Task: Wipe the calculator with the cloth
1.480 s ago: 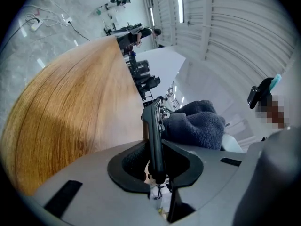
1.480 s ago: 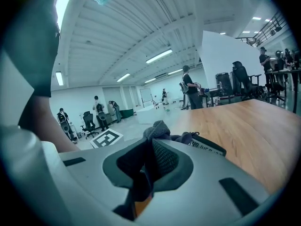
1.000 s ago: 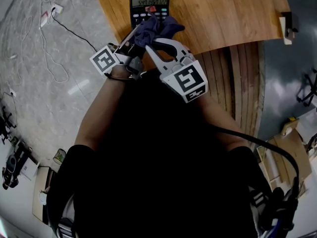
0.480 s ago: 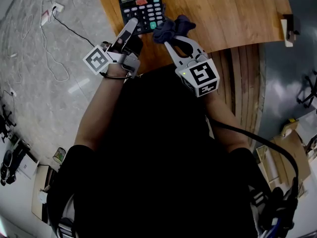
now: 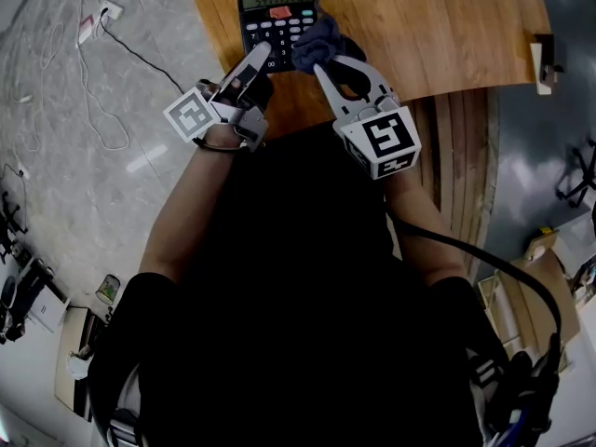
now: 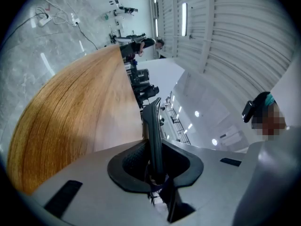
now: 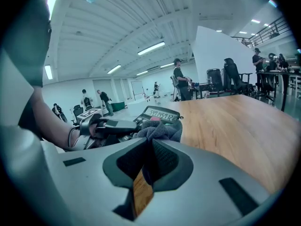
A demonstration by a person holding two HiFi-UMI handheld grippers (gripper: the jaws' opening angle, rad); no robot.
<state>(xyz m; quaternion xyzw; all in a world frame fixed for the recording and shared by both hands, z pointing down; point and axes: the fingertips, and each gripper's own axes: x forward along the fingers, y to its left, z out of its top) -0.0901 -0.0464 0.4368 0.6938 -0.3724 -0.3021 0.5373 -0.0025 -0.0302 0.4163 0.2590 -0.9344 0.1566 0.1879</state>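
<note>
I have the calculator (image 5: 277,12) at the 12 o'clock end of my head view, on the wooden counter (image 5: 438,26) near its 9 o'clock edge. Its long axis runs 12 to 6, with the display at the far end and the keypad toward me.

My left gripper (image 5: 262,54) comes in from 7 o'clock, and its fingers are clamped on the near left edge of the calculator. In the left gripper view the black casing stands edge-on between the pads. I can't tell whether that near edge is lifted off the counter or lying flat.

My right gripper (image 5: 328,61) comes in from 5 o'clock with its fingers pinched on a dark blue cloth (image 5: 317,40). The bunched cloth sticks out past the tips and sits on the 3 o'clock side of the keypad, just beside the left fingers.

What matters for the next stroke, as I judge it, is that the bare part of the calculator lies from 9 to 12 o'clock of the cloth: the left key columns and the display strip. The right hand is the one to travel, either across the short axis or up the long axis. The left fingers sit close at 8 o'clock of the cloth, so a sweep toward 9 risks bumping them.
</note>
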